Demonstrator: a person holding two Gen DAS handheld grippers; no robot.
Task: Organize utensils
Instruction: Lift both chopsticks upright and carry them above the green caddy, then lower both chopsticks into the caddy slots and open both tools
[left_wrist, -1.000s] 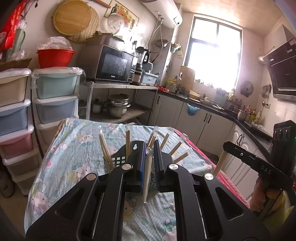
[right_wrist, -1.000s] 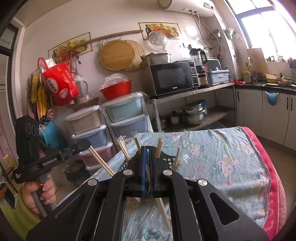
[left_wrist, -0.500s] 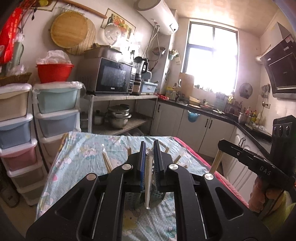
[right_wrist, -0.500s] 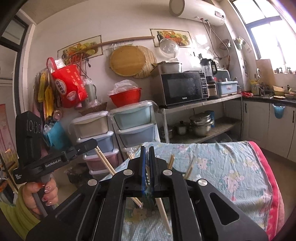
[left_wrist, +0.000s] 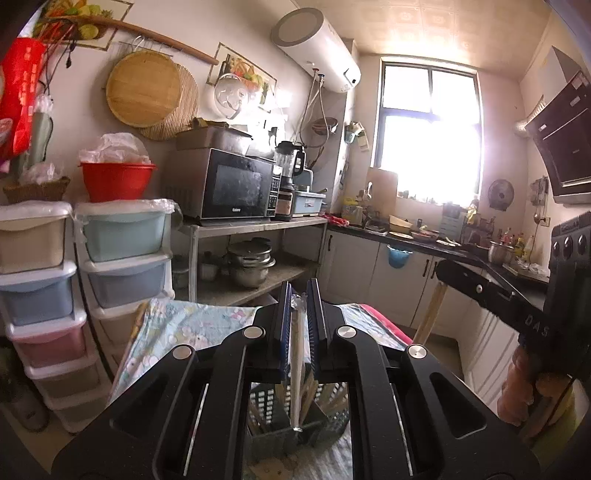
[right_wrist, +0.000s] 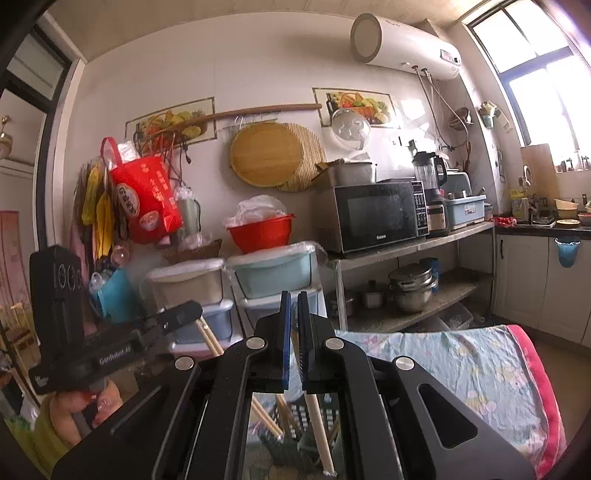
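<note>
My left gripper (left_wrist: 298, 295) is shut on a plastic-wrapped pair of chopsticks (left_wrist: 296, 365) that hangs down over a dark perforated utensil basket (left_wrist: 280, 435) holding several more chopsticks. My right gripper (right_wrist: 294, 306) is shut on another wrapped pair of chopsticks (right_wrist: 318, 428), its lower end above the same basket (right_wrist: 291, 439). The right gripper also shows in the left wrist view (left_wrist: 441, 275), and the left gripper in the right wrist view (right_wrist: 197, 319), each with its chopsticks sticking down. The basket is largely hidden behind the gripper bodies.
The table has a floral blue cloth (right_wrist: 469, 373) with a pink edge. Stacked pastel drawers (left_wrist: 125, 251) stand at the left, a shelf with a microwave (left_wrist: 236, 186) and pots behind, kitchen counters (left_wrist: 406, 240) at the right.
Both grippers have risen and tilted up with their chopsticks. The table and basket have dropped low in both views, and more wall and ceiling show.
</note>
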